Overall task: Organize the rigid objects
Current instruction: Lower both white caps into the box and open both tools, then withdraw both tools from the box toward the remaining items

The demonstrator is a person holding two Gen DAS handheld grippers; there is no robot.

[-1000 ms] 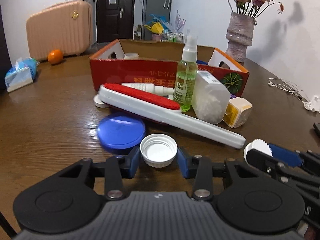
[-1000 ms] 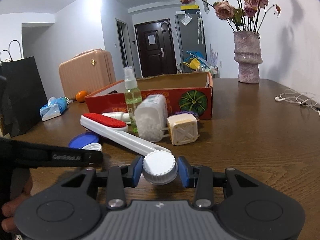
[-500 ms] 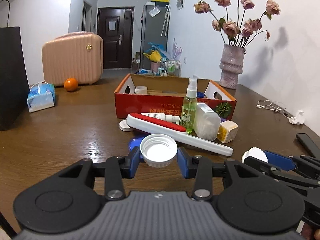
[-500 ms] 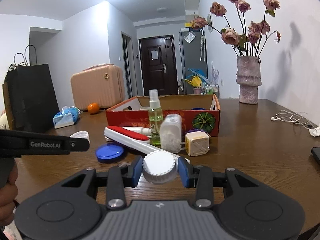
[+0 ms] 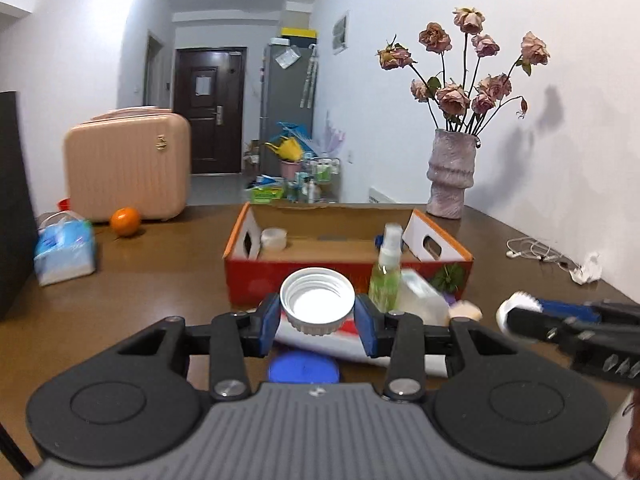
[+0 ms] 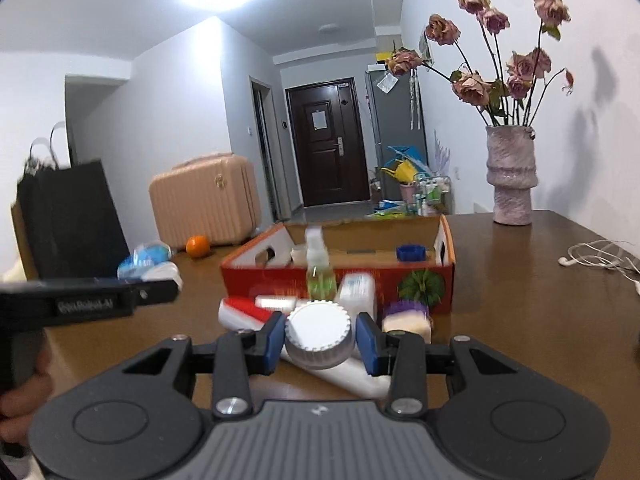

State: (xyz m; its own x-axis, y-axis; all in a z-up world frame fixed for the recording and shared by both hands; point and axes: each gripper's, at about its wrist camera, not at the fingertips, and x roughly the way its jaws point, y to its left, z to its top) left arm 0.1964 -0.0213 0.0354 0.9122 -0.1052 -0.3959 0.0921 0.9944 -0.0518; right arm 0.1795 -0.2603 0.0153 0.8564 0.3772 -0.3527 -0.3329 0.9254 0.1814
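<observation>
My left gripper (image 5: 317,320) is shut on a white screw cap (image 5: 317,304), hollow side facing me, held in the air in front of the red cardboard box (image 5: 344,276). My right gripper (image 6: 320,338) is shut on a white ribbed lid (image 6: 320,336), also lifted, in front of the same box (image 6: 340,280). Below them lie a red-and-white lint brush (image 6: 248,314), a green spray bottle (image 5: 385,276), a clear plastic container (image 5: 422,300), a small yellow box (image 6: 406,322) and a blue lid (image 5: 304,368). The box holds a tape roll (image 5: 274,239) and a blue lid (image 6: 410,253).
A vase with dried roses (image 5: 450,176) stands at the table's far right. White earphones (image 5: 536,252) lie to the right. A tissue pack (image 5: 64,250), an orange (image 5: 125,221), a pink suitcase (image 5: 126,174) and a black bag (image 6: 68,216) are at the left.
Both grippers have risen from the table with their caps and now look over the box rim. The objects on the table have not moved.
</observation>
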